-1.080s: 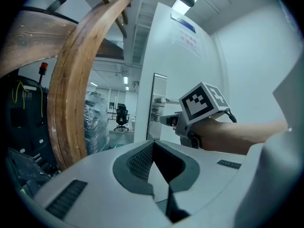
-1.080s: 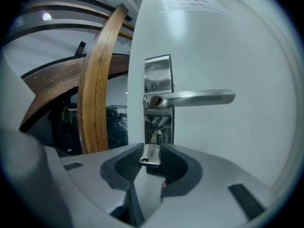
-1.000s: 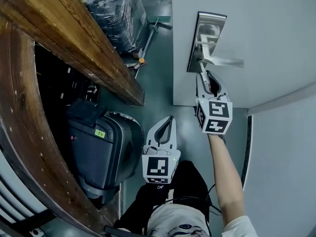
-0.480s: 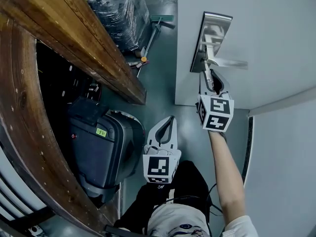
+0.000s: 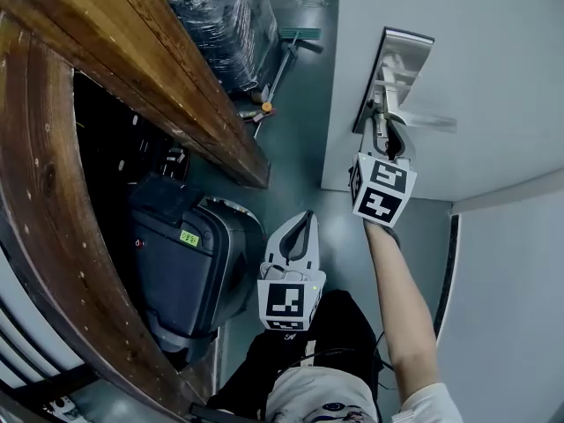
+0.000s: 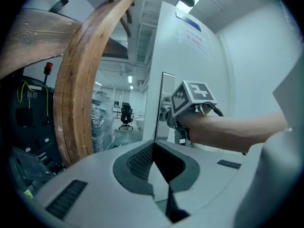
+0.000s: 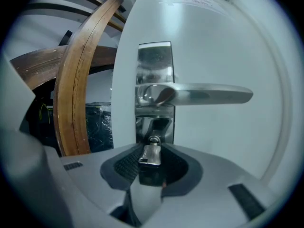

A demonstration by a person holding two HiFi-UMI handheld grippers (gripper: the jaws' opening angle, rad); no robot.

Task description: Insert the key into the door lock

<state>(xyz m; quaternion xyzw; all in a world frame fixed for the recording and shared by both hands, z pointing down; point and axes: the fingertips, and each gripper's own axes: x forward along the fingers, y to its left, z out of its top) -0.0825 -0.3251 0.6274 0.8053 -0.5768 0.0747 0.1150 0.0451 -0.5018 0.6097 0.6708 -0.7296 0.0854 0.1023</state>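
From the head view: reaching up with the right gripper (image 5: 382,123) to the door (image 5: 502,51), tips at the foot of the metal lock plate (image 5: 401,60), just beneath the lever handle (image 5: 430,122). Cannot pick out the key here, covered by the gripper's own body. Keeping the left gripper (image 5: 306,218) low, well apart from the right one and close to the person's body, over the floor (image 5: 300,148). To the left of both grippers, a curved wooden beam (image 5: 150,69) with a black case (image 5: 189,271) under it. Farther ahead, a plastic-wrapped stack (image 5: 220,16) and a long-handled broom (image 5: 284,51) lying beside it.

From the left gripper view: jaws together at the tips, gripping nothing. Ahead and slightly right, the back of the right gripper and the person's forearm (image 6: 237,129), cutting across and covering the lock. To the left, the wooden beam. Far ahead past the door edge, an office chair (image 6: 126,114), small and dim.

From the right gripper view: clamped on the key (image 7: 151,153) by its head, blade pointing ahead at the lower part of the lock plate, directly under the lever handle. Tip right at the plate. Cannot tell whether it has entered, with the keyhole covered by the key itself.
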